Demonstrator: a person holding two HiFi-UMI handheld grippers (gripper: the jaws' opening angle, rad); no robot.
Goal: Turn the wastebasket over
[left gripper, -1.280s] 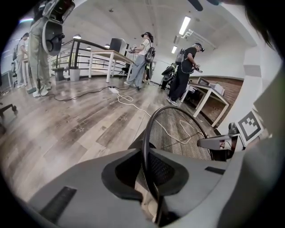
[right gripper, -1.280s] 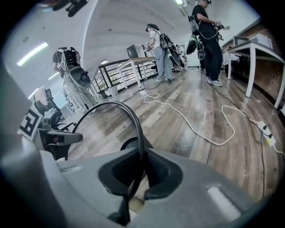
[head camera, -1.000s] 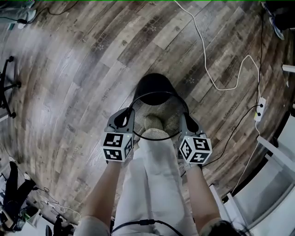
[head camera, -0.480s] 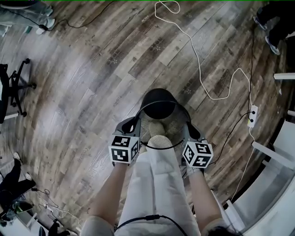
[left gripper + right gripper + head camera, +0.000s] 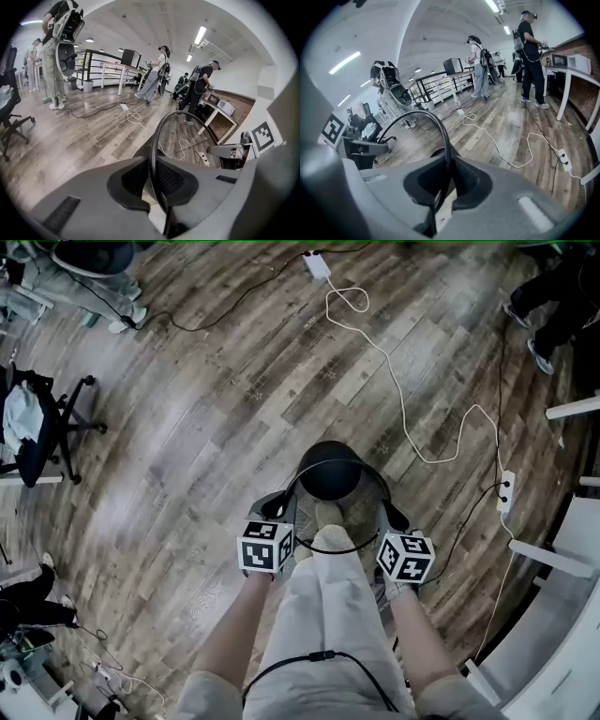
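The wastebasket [image 5: 328,470] is a black wire-mesh bin, held off the wooden floor and tipped so its solid bottom points away from me and its open rim [image 5: 338,545] faces my legs. My left gripper [image 5: 279,506] is shut on the rim's left side and my right gripper [image 5: 390,515] is shut on its right side. In the left gripper view the rim wire [image 5: 153,180] runs between the jaws of the left gripper [image 5: 154,187], with the mesh [image 5: 187,140] beyond. The right gripper view shows the same: the right gripper [image 5: 439,187] clamps the rim, with mesh [image 5: 408,136] to the left.
A white cable [image 5: 403,399] snakes over the floor to a power strip [image 5: 506,491] at the right. An office chair [image 5: 47,427] stands at the left, white furniture legs [image 5: 562,559] at the right. Other people [image 5: 56,56] [image 5: 529,51] stand farther off in the room.
Both grippers have gone up together with the wastebasket held between them. The floor now looks farther below, and more of it shows around the basket.
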